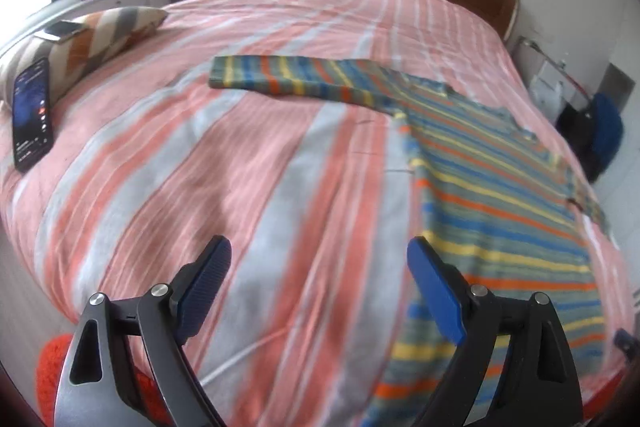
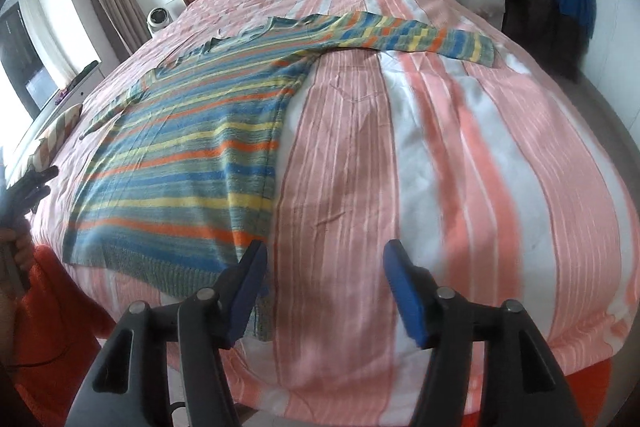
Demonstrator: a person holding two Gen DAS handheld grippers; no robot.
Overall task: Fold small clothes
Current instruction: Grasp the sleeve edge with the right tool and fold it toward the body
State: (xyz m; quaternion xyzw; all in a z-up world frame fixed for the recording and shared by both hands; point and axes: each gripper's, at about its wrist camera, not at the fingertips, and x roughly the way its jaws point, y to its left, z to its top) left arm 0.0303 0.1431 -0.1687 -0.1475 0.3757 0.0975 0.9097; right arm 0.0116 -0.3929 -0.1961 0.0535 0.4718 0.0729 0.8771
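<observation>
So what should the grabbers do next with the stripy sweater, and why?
Probably reach the left gripper to the outstretched sleeve and fold it across the body. The sweater lies flat on the bed, both sleeves spread, and both grippers are open and empty.

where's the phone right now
In the left wrist view the phone lies screen-up at the far left edge of the bed, against the zigzag pillow, well left of the striped sweater.

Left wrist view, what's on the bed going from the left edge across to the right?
Phone → pillow → sweater sleeve → sweater body, all on the striped bedspread.
</observation>
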